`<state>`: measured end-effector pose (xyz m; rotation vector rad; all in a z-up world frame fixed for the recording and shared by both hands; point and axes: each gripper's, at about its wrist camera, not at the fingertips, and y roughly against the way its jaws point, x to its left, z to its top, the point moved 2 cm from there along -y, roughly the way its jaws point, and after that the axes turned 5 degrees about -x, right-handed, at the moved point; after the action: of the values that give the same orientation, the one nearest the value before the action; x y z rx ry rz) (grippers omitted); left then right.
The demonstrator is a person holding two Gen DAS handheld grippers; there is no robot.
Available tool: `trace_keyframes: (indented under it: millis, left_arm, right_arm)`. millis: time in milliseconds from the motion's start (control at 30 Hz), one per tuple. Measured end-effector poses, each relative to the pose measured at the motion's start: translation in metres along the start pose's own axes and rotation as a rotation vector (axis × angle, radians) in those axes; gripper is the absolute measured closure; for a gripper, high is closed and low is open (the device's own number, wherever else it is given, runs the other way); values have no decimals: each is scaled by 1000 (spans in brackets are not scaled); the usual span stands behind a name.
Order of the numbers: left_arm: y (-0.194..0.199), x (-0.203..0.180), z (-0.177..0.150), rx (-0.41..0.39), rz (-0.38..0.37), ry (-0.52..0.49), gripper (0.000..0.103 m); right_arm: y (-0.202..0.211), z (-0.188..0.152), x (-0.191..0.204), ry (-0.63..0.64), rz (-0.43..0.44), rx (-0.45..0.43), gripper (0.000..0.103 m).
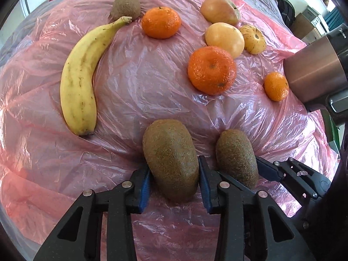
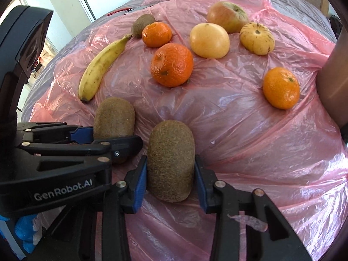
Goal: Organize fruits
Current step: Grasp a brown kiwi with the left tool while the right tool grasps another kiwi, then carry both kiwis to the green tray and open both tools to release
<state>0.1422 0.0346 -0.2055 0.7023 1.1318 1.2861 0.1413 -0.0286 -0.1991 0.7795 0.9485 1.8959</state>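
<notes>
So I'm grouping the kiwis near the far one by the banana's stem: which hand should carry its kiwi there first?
Probably the left. The left gripper is shut on a kiwi on the banana side, nearer the far kiwi. The right gripper, shut on its own kiwi, would have to cross over.

a broad stretch of bare pink plastic sheet (image 1: pixel 134 82) is left open in the middle, ringed by fruit. on the left it is bounded by the banana (image 1: pixel 80 76), at the far side by a small kiwi (image 1: pixel 126 5) and a mandarin (image 1: pixel 161 21). the right is crowded by a large mandarin (image 1: pixel 212 69), a yellow fruit (image 1: pixel 225 39), an apple (image 1: pixel 219 9) and a striped fruit (image 1: pixel 254 39). a narrow lane is left between a small mandarin (image 1: pixel 276 86) and the metal cylinder (image 1: pixel 313 69).
</notes>
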Motion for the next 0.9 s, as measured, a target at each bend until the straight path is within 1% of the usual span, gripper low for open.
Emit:
trace_keyframes:
  millis: [167, 433, 600, 633, 767, 833, 900]
  left_arm:
    - [18, 7, -5, -49, -54, 30, 70]
    - [65, 13, -10, -140, -74, 45, 70]
    - [100, 10, -11, -194, -81, 33, 70]
    - [101, 3, -7, -202, -81, 27, 70]
    - [121, -17, -11, -227, -94, -6, 70]
    - [128, -35, -12, -232, -107, -36, 70]
    - [134, -61, -13, -233, -130, -80, 70]
  right_arm:
    - [13, 0, -1, -14, 9, -23, 99]
    - [55, -1, -5, -89, 51, -90, 99]
    - [94, -5, -7, -120, 68, -153, 99]
    - [102, -7, -7, -125, 69, -165, 99]
    - [138, -19, -21, -153, 59, -218, 99]
    - [153, -24, -30, -168, 48, -243, 99]
    - [169, -31, -45, -193, 30, -269, 99]
